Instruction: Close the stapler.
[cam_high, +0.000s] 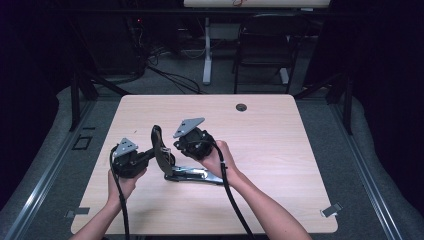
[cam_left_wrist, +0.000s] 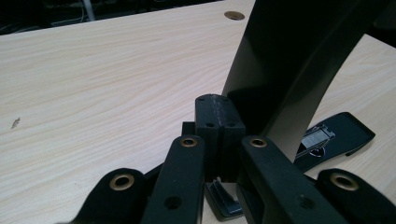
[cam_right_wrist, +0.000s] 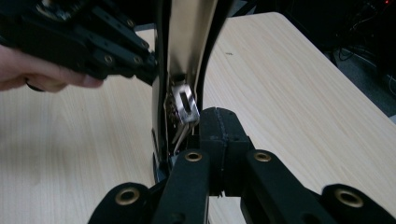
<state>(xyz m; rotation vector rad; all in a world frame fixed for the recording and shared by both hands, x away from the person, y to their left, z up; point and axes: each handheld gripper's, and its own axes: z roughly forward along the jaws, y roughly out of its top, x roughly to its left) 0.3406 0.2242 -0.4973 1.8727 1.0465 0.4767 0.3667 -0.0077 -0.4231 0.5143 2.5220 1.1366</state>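
A black stapler lies open at the middle of the wooden table (cam_high: 270, 145). Its base (cam_high: 197, 175) rests flat and its top arm (cam_high: 159, 145) stands upright. My left gripper (cam_high: 150, 156) is shut, its tips against the arm's left side. In the left gripper view the jaws (cam_left_wrist: 218, 119) press together beside the dark arm (cam_left_wrist: 289, 60), with the staple-filled base (cam_left_wrist: 334, 137) behind. My right gripper (cam_high: 178, 145) is shut at the arm's other side. In the right gripper view its tips (cam_right_wrist: 219, 128) sit next to a metal clip (cam_right_wrist: 184, 105) inside the arm (cam_right_wrist: 187, 42).
A round cable hole (cam_high: 241, 107) is at the table's far edge. A chair (cam_high: 265, 40) and a desk leg (cam_high: 206, 50) stand beyond the table. A small clip (cam_high: 331, 210) sits at the near right corner.
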